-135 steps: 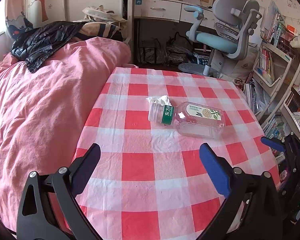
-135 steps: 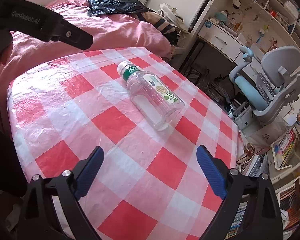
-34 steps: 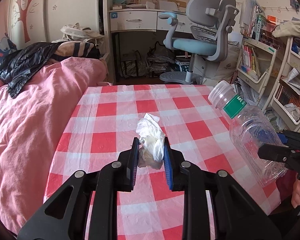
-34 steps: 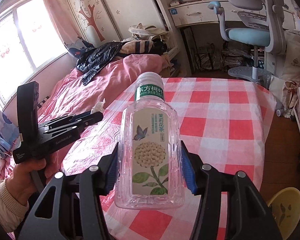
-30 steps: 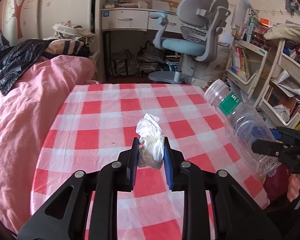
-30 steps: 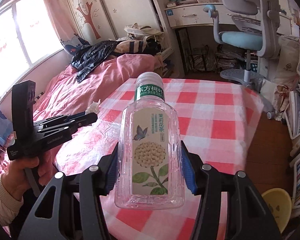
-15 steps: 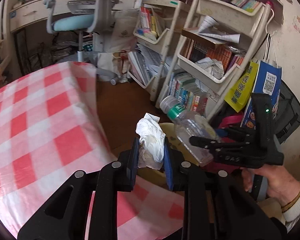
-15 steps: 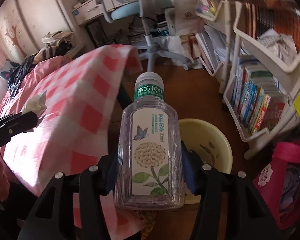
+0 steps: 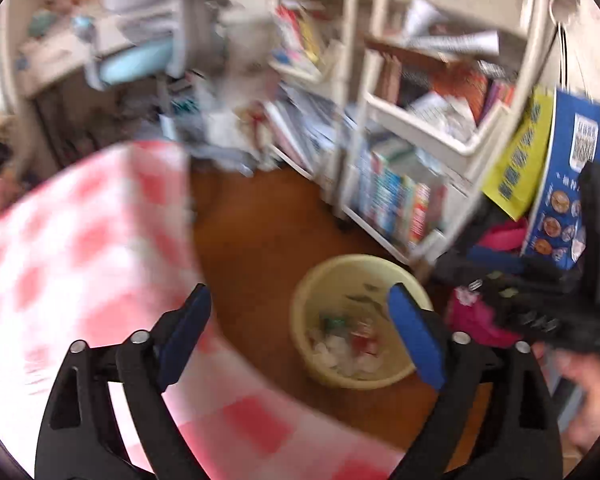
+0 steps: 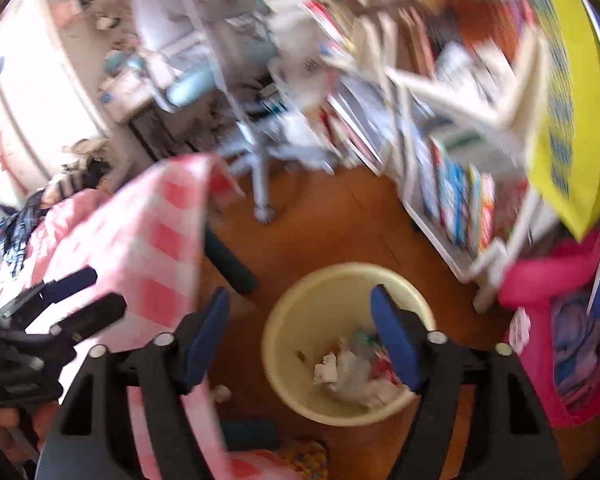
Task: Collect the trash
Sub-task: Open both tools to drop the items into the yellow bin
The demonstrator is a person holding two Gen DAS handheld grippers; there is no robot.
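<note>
Both drops done. My left gripper now wide open, nothing in it; half a second ago it pinched tissue. My right gripper also spread wide, empty; bottle gone from it. Bin on floor right below both, beside table. White wad and green-capped bottle seem inside bin, blur limits certainty. Judgement: this pair collected; next, back to table for check.
</note>
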